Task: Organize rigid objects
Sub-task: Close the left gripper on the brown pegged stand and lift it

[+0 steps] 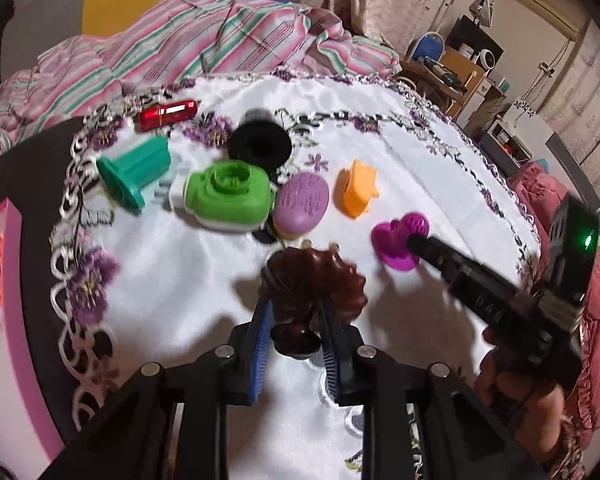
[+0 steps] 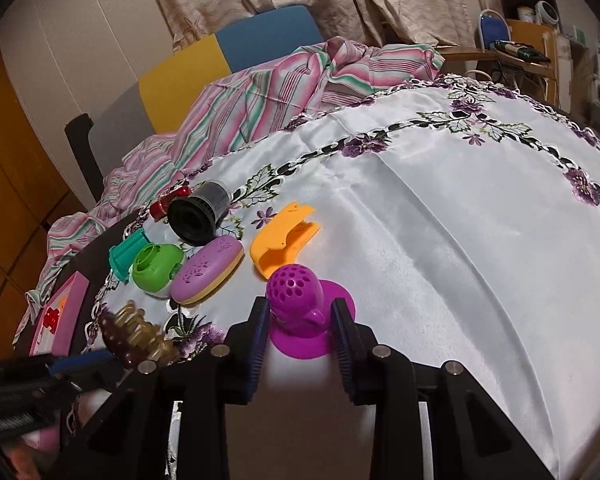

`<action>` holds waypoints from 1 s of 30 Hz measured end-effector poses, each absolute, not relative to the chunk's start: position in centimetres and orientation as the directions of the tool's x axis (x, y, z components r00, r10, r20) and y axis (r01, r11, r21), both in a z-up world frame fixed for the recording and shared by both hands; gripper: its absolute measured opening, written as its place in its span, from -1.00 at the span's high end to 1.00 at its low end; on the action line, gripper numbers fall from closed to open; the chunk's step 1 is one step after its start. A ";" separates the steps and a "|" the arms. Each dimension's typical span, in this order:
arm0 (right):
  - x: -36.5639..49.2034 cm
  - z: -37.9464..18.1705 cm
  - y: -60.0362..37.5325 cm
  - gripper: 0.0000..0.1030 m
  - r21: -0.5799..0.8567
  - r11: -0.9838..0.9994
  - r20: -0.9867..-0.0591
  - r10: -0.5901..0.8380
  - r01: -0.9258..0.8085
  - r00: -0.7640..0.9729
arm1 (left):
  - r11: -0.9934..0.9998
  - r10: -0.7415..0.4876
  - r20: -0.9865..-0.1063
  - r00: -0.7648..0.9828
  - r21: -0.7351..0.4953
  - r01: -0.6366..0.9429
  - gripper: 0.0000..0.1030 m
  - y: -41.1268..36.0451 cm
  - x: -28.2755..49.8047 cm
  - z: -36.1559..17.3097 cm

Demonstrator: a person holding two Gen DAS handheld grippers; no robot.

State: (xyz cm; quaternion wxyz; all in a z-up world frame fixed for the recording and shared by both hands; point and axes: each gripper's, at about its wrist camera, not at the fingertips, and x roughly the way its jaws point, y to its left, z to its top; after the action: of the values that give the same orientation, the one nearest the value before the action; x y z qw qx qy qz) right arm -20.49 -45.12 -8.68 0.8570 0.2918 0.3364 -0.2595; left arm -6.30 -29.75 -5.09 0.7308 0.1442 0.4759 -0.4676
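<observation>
Embroidered white satin tablecloth carrying a loose cluster, including a green-and-white round plastic device and an orange plastic clip, unsorted. Left gripper clamps a brown scalloped plastic hair claw; right gripper straddles, fingers apart, a magenta perforated plastic bird figure. Sorting appears barely begun; no writing legible

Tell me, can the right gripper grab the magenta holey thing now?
Probably yes. The right gripper is open with a finger on each side of the magenta perforated piece, and nothing lies between them. The orange clip sits behind it, apart.
</observation>
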 end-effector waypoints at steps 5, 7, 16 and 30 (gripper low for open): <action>-20.7 -9.2 -45.1 0.36 0.337 0.682 -0.730 -0.245 0.648 0.638 | 0.518 -0.594 -0.800 0.079 -0.306 0.799 0.59 -30.6 -5.3 -4.8; -20.8 -9.4 -45.1 0.36 0.343 0.680 -0.729 -0.243 0.648 0.640 | 0.509 -0.614 -0.784 0.091 -0.306 0.805 0.56 -31.1 -5.4 -4.7; -21.4 -10.0 -45.4 0.36 0.357 0.660 -0.728 -0.246 0.661 0.640 | 0.459 -0.631 -0.770 0.088 -0.280 0.843 0.50 -34.8 -5.7 -5.0; -21.9 -9.7 -45.9 0.27 0.345 0.660 -0.729 -0.259 0.667 0.633 | 0.459 -0.608 -0.776 0.169 -0.171 0.872 0.44 -36.8 -6.5 -6.0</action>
State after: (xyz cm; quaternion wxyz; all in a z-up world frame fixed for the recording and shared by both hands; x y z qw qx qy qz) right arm -21.93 -45.94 -9.71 0.8493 0.3089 0.3300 -0.2727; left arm -6.54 -36.77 -5.98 0.7476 0.1593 0.4133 -0.4949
